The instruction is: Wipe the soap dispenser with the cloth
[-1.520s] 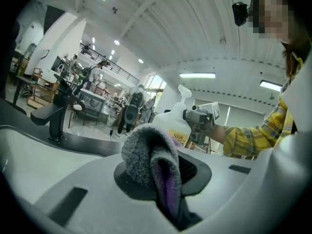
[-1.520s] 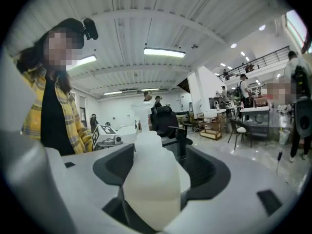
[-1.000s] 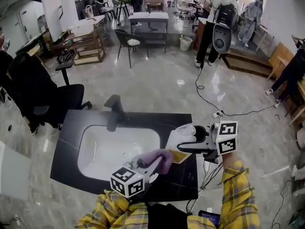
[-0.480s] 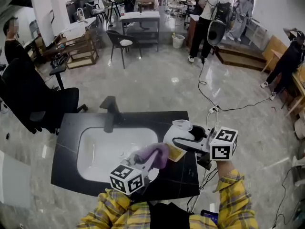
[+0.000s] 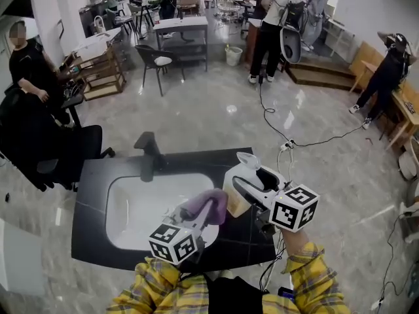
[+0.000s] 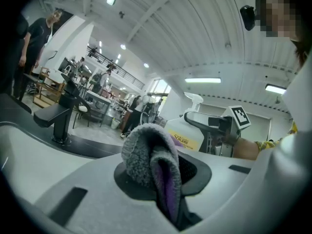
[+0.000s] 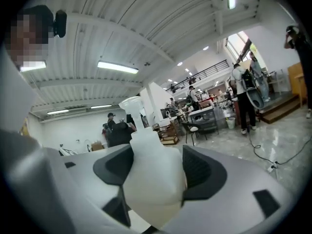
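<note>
Inside right gripper (image 5: 249,187), soap dispenser (image 7: 153,189), cloth (image 5: 208,205) beside

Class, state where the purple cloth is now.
In the head view the cloth is clamped in the left gripper at the right edge of the sink, just left of the soap dispenser the right gripper holds.

Soft pile among hard, shiny surfaces
The cloth (image 6: 144,152) is nubbly grey-purple fleece; the soap dispenser (image 7: 153,189) smooth milky plastic; the desk (image 5: 91,175) dark and polished; the sink (image 5: 137,205) glossy white; the faucet (image 5: 149,150) matt black.
</note>
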Demonstrator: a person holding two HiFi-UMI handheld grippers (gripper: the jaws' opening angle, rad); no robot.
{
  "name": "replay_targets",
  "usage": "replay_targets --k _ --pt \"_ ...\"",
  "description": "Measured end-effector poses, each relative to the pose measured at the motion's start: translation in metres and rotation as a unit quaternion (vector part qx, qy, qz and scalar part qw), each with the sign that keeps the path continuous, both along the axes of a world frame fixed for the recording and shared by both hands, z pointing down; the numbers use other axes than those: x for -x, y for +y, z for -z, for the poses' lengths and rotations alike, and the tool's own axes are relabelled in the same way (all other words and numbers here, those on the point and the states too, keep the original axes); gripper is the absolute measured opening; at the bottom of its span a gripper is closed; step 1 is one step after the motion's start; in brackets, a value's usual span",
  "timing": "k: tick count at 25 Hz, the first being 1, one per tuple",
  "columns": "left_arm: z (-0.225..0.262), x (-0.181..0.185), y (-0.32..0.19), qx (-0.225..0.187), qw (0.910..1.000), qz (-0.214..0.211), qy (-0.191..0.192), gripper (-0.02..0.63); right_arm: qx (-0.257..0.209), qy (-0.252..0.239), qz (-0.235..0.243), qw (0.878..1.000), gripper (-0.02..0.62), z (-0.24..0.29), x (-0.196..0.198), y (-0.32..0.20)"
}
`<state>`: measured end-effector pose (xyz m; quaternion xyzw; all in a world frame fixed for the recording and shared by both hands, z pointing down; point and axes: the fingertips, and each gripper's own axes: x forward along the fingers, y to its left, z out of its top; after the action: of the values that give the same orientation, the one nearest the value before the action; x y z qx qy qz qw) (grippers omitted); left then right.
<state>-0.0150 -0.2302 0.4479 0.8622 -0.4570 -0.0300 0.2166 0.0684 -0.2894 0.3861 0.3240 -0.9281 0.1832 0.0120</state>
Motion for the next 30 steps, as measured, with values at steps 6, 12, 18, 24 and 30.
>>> replay_targets --k 6,12,18,24,30 --pt "0.007 0.007 0.004 -0.006 0.9999 0.008 0.006 0.049 0.003 -0.002 -0.094 0.996 0.302 0.001 -0.002 -0.001" --pt "0.013 0.008 0.008 -0.012 0.9998 0.01 0.008 0.049 0.002 -0.002 -0.189 0.982 0.303 0.003 -0.007 -0.002" --pt "0.018 0.012 0.013 -0.018 0.9997 0.014 0.002 0.049 0.007 -0.001 -0.262 0.965 0.304 0.003 -0.007 0.001" --pt "0.025 0.018 0.018 -0.025 0.9995 0.017 -0.009 0.049 0.019 -0.011 -0.272 0.962 0.304 -0.001 0.0 0.003" --pt "0.038 0.01 0.023 -0.046 0.9987 0.001 -0.021 0.049 0.025 -0.033 -0.213 0.976 0.304 0.001 -0.002 0.015"
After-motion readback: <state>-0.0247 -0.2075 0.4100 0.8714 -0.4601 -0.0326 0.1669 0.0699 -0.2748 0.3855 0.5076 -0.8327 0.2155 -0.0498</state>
